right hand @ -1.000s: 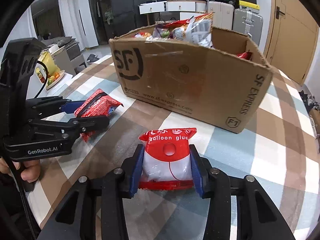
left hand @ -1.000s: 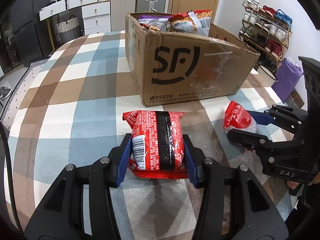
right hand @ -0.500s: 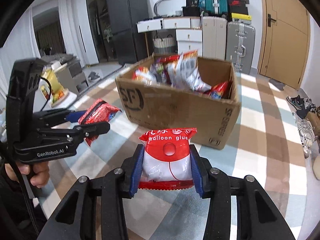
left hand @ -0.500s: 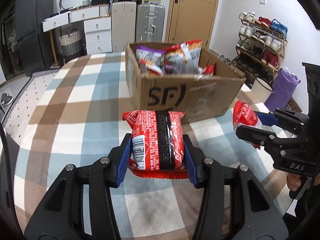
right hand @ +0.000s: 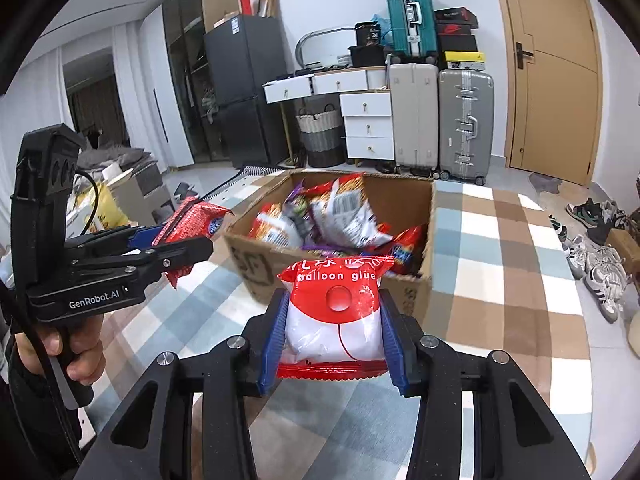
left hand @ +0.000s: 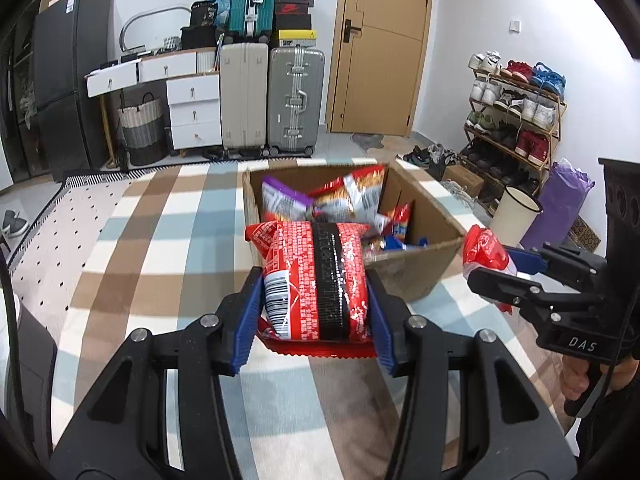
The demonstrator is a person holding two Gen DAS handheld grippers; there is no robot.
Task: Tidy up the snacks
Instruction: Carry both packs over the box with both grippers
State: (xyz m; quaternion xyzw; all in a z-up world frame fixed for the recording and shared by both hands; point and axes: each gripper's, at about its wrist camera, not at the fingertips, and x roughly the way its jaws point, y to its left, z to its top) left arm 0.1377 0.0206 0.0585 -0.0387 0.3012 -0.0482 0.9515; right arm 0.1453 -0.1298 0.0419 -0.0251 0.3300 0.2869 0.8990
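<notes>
I hold both last packets aloft: my left tool [left hand: 314, 290] clamps the red noodle packet [left hand: 316, 280], my right tool [right hand: 334, 320] the balloon-glue packet [right hand: 335, 312]. The cardboard box [right hand: 256, 264], at twelve o'clock on the checked counter [right hand: 500, 248], already brims with snacks; only these drops appear left.

Your left gripper [left hand: 314, 292] clamps the red snack packet [left hand: 316, 280] | open cardboard box [left hand: 416, 272] of snacks just behind | right gripper [left hand: 496, 268] grips a red-white packet [left hand: 484, 250] beside it
</notes>
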